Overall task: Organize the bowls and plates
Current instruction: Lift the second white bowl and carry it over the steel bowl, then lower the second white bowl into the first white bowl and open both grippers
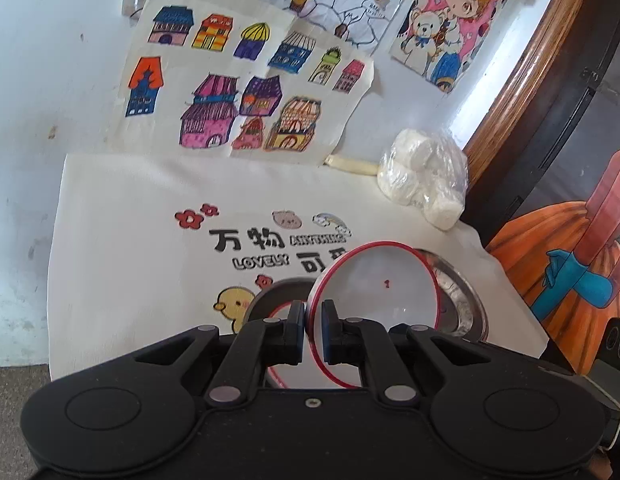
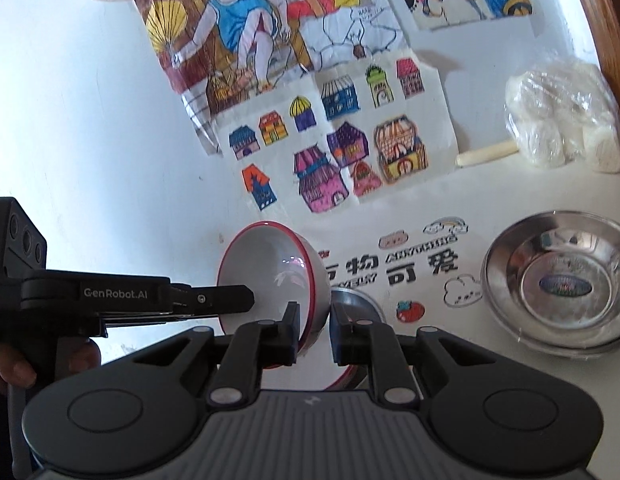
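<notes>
1. Two grippers meet at one white bowl with a red rim (image 1: 373,300); it is tipped on its side above the cream printed cloth (image 1: 150,272).
2. The left gripper (image 1: 313,332) is clenched on the bowl's rim, one blue-padded finger (image 1: 296,330) outside the wall and the other inside.
3. From the right wrist camera, the left gripper (image 2: 230,300) reaches in from the left, its finger inside the bowl (image 2: 270,272).
4. The right gripper (image 2: 314,334) straddles the lower edge of the same bowl; its left finger (image 2: 290,334) overlaps the wall, its right finger stands apart with a gap showing, so it looks released.
5. Beneath the tilted bowl lie a grey-rimmed dish (image 1: 270,292) and another red-rimmed piece (image 1: 286,372), mostly hidden.
6. A steel bowl (image 2: 557,284) sits on the cloth, well right of the held bowl.
7. A plastic bag of white rolls (image 1: 423,176) rests at the cloth's far right corner, and children's drawings (image 1: 238,92) lie beyond the cloth.
</notes>
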### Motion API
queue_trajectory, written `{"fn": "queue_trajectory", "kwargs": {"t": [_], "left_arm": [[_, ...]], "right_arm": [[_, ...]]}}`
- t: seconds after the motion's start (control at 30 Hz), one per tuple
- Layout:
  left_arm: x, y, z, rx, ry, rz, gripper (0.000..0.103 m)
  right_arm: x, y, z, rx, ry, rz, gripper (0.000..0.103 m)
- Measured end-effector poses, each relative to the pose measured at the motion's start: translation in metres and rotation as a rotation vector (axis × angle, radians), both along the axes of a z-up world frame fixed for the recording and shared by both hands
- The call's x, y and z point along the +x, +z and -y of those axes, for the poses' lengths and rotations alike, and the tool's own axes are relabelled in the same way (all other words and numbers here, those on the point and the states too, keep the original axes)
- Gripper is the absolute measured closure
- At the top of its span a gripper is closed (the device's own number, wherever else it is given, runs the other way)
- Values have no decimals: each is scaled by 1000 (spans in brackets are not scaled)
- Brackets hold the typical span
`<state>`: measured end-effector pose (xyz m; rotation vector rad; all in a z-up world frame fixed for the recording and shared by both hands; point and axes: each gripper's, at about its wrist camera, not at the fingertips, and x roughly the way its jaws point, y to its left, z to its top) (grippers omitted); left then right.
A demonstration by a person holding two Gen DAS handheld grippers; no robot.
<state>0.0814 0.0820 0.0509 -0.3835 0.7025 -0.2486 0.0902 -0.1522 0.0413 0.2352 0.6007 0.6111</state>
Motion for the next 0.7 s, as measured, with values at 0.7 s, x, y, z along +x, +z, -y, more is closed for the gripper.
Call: {"fn": "queue_trajectory", "kwargs": {"t": [0.7], "left_arm": [[-1, -14, 0, 1, -18, -85, 94]], "right_arm": [[5, 1, -6, -62, 7, -69, 84]]}}
